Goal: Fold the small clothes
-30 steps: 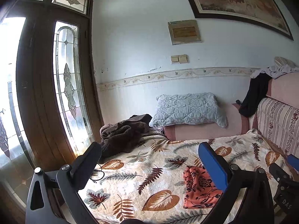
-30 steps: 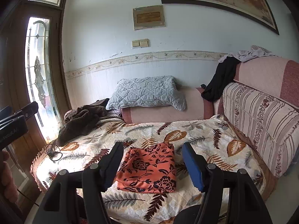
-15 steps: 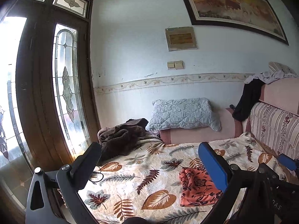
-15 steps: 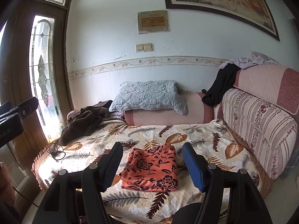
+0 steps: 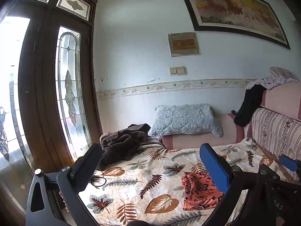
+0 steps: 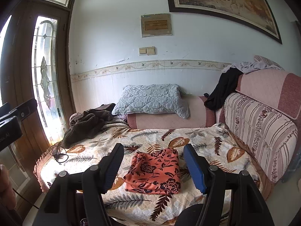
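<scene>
Right now I am holding both grippers clear of the sofa bed (image 6: pixel 216 146), and neither is gripping anything. My right gripper (image 6: pixel 153 162) is standing wide open, empty, with the orange floral cloth (image 6: pixel 155 171) lying flat on the leaf-patterned cover straight ahead at twelve o'clock, framed between the fingers but well beyond them. My left gripper (image 5: pixel 150 166) is also gaping and empty; from it the cloth (image 5: pixel 199 190) is sitting off at about four o'clock, partly behind the blue finger. I am judging the cloth already folded into a compact rectangle, its long axis running away from me. The right hand is looking the nearer and better lined up for any next touch.
</scene>
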`<state>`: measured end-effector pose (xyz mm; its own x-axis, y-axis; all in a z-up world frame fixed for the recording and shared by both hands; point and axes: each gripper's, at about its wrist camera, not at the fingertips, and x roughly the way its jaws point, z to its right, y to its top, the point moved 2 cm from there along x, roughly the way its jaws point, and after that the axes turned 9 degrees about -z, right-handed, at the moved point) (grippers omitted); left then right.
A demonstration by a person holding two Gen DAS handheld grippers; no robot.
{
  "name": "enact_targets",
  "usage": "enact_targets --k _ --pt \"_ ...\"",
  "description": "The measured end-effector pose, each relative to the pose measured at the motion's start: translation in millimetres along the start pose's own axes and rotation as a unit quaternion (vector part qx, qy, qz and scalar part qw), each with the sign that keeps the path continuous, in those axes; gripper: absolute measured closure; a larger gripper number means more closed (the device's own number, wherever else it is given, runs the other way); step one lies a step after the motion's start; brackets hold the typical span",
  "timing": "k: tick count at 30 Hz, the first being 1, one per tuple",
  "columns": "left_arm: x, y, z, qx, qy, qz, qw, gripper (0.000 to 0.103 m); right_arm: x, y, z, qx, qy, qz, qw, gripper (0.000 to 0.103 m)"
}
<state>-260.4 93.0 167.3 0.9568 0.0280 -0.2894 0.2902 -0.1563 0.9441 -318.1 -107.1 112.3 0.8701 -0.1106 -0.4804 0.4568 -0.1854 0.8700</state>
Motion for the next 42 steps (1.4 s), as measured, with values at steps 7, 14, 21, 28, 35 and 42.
enact_targets --k 7,14,21,28,35,42 --pt "8.3 9.7 2.9 -0.005 0.005 -0.001 1.0 0.0 11.8 4.9 3.2 0.006 0.009 -0.007 1.0 0.033" --pt "20.4 6.8 15.7 0.005 0.006 -0.013 0.9999 0.0 26.9 -1.4 10.0 0.024 0.01 -0.021 0.999 0.033" --pt "25.6 0.0 26.5 0.023 0.001 -0.026 0.9994 0.0 32.5 -6.1 13.8 0.036 0.008 -0.028 0.999 0.033" --pt "25.7 -1.9 24.4 0.019 0.0 -0.027 0.9995 0.0 32.3 -5.8 12.1 0.034 0.005 -0.023 0.999 0.033" --pt "27.4 -3.7 20.9 0.018 -0.002 -0.03 0.9994 0.0 33.3 -7.0 12.0 0.034 0.003 -0.024 0.999 0.033" --pt "27.7 -4.0 19.6 0.015 -0.004 -0.029 0.9995 0.0 33.4 -8.4 11.2 0.034 0.001 -0.024 0.999 0.033"
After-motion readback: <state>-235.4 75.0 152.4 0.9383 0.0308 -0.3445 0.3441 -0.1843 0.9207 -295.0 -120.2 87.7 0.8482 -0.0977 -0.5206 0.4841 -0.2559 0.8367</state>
